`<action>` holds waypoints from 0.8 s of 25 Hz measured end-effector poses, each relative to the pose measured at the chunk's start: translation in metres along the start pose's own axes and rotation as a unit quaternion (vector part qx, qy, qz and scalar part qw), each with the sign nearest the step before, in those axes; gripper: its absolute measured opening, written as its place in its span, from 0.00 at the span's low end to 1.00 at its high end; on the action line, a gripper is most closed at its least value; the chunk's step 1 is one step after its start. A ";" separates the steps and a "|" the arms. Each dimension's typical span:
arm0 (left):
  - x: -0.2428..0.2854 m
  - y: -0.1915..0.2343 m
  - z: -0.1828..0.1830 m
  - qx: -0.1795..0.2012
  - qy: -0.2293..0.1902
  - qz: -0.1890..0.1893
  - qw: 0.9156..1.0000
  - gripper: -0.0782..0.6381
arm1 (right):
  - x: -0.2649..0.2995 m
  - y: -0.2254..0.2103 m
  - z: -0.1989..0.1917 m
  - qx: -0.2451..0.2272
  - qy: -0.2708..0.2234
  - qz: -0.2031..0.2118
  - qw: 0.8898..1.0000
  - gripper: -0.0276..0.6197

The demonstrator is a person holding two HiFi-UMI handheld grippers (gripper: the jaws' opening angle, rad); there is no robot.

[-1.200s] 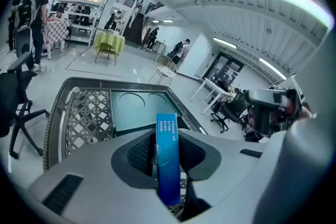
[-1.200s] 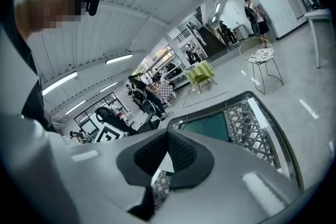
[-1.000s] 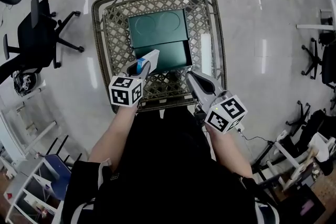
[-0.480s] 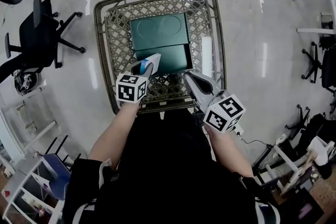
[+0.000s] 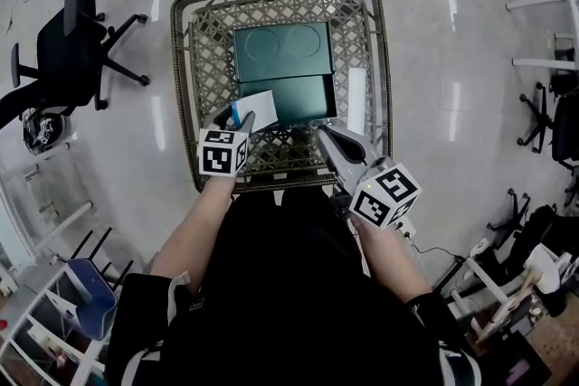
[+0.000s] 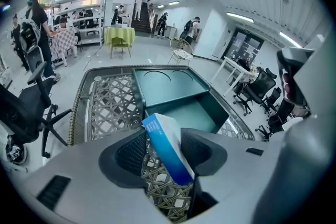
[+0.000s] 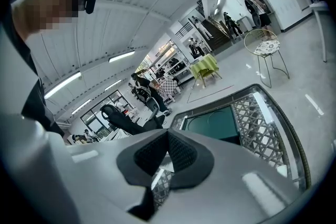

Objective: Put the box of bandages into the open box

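Latticework of a square woven-wicker tabletop (image 5: 192,59) carries a dark green open box (image 5: 303,95) at its middle, the tray toward the near edge and the flipped-back lid (image 5: 282,51) toward the far edge. A white oblong thing (image 5: 356,99) lies along the tabletop's right edge, just beside the tray.

The left gripper (image 5: 234,119) points steeply down over the near-left part of the tabletop, at the tray's near-left corner. Its jaws have just been opening and now stand wide apart. The slim blue-and-white cardboard box of bandages (image 6: 167,149) stands tilted between them, leaning toward one pad with a clear gap at the other, so it is no longer clamped. Its upper end reaches the tray's near wall. Whether its lower end rests on the lattice cannot be told.

The right gripper (image 7: 167,152) hangs over the near-right edge of the tabletop with its jaws together and nothing between them.
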State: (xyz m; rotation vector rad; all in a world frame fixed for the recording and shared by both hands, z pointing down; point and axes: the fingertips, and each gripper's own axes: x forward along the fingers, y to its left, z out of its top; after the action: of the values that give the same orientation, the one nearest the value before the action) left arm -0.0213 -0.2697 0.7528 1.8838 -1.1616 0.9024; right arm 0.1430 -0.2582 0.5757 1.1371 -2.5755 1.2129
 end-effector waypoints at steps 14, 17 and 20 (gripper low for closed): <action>0.046 -0.064 0.015 0.096 0.047 -0.057 0.993 0.37 | -0.016 -0.003 -0.015 0.018 -0.017 -0.014 1.000 0.06; 0.052 -0.071 0.018 0.114 0.054 -0.055 0.991 0.37 | -0.019 -0.002 -0.015 0.018 -0.020 -0.016 1.000 0.06; 0.046 -0.065 0.027 0.112 0.048 -0.042 0.992 0.38 | -0.021 0.002 -0.013 0.016 -0.024 -0.016 0.999 0.06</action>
State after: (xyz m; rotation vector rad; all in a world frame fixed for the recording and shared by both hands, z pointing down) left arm 0.0588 -0.2903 0.7645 2.0267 -0.9496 1.1010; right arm 0.1543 -0.2362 0.5760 1.2249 -2.5708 1.2404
